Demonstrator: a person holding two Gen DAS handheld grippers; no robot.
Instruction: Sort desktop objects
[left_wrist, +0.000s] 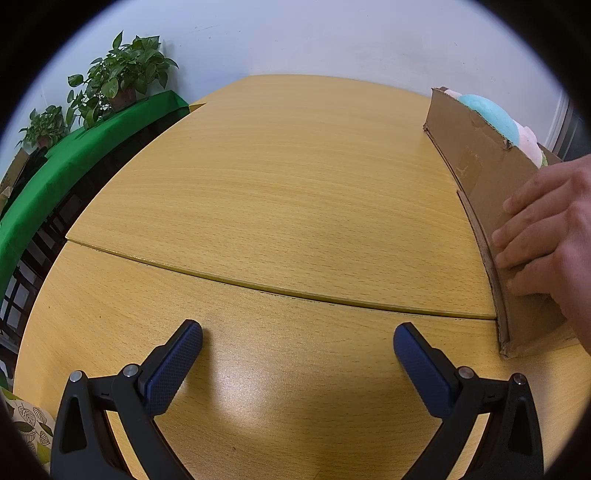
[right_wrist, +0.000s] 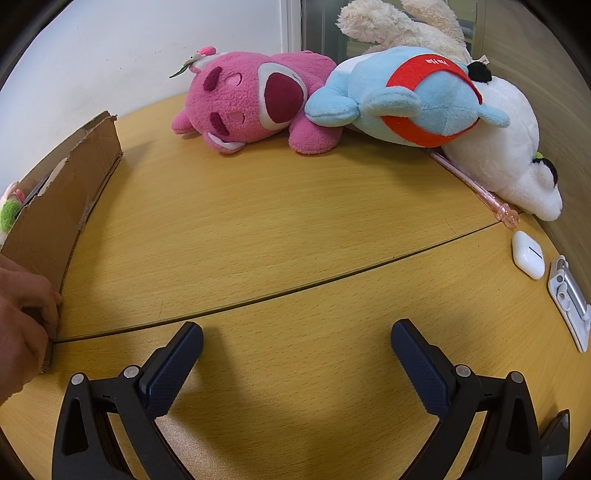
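grippers both hang over bare wood: the left gripper (left_wrist: 297, 343) has its dark blue pads spread wide with nothing between them, and the right gripper (right_wrist: 297, 341) is likewise released and grips nothing. each hovers above the near part of the wooden worktop (left_wrist: 280, 184), just short of the seam that crosses it.

cardboard box (left_wrist: 476, 177) stands at the right edge of the worktop in the left wrist view, and at the left edge in the right wrist view. a bare hand (left_wrist: 546, 229) lies with its fingers flat against the box's outer wall near its closest corner. a pale blue plush (left_wrist: 491, 114) and something pale pink show above the box's torn rim, already inside.

toward the far edge of the worktop lie a pink plush bear (right_wrist: 251, 99), a light blue plush with a red band (right_wrist: 413, 99) touching it, and a white plush (right_wrist: 513, 147) under the blue one, with a cream plush (right_wrist: 399, 26) behind. a pink pen (right_wrist: 476, 188) pokes out from beneath the white plush. near the right edge sit a white earbud case (right_wrist: 528, 254) and a white holder (right_wrist: 569, 299).

potted plants (left_wrist: 118, 74) stand on a green-covered surface (left_wrist: 74, 158) beyond the left edge.
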